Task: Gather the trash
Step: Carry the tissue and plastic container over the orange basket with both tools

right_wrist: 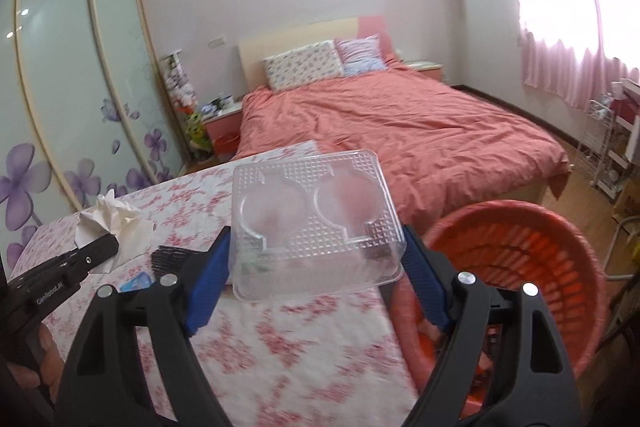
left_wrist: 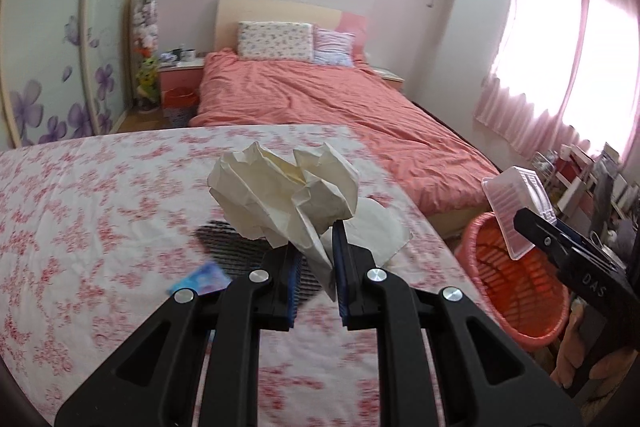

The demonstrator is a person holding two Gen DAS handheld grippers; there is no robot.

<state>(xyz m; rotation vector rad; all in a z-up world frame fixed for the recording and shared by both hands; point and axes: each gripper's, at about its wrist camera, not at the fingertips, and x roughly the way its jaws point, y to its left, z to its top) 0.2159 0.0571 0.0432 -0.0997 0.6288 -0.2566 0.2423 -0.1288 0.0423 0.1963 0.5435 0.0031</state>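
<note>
My left gripper [left_wrist: 316,243] is shut on a crumpled white paper wad [left_wrist: 280,195] and holds it above the floral tablecloth [left_wrist: 80,227]. In the right wrist view that wad [right_wrist: 116,223] and the left gripper [right_wrist: 106,245] show at the left. My right gripper [right_wrist: 318,239] is shut, jaws wide, on a clear plastic blister tray [right_wrist: 316,211], pads on its two sides. The tray [left_wrist: 516,203] hangs near the rim of a red-orange slatted basket [right_wrist: 520,251], which stands on the floor beside the table's right edge [left_wrist: 516,291].
On the cloth lie a black comb-like piece [right_wrist: 168,259], a small blue card [right_wrist: 136,283] and another white tissue [left_wrist: 380,227]. A bed with a salmon cover [left_wrist: 320,99] stands behind. A wardrobe [right_wrist: 60,87] is at left, wire shelves [right_wrist: 608,147] at right.
</note>
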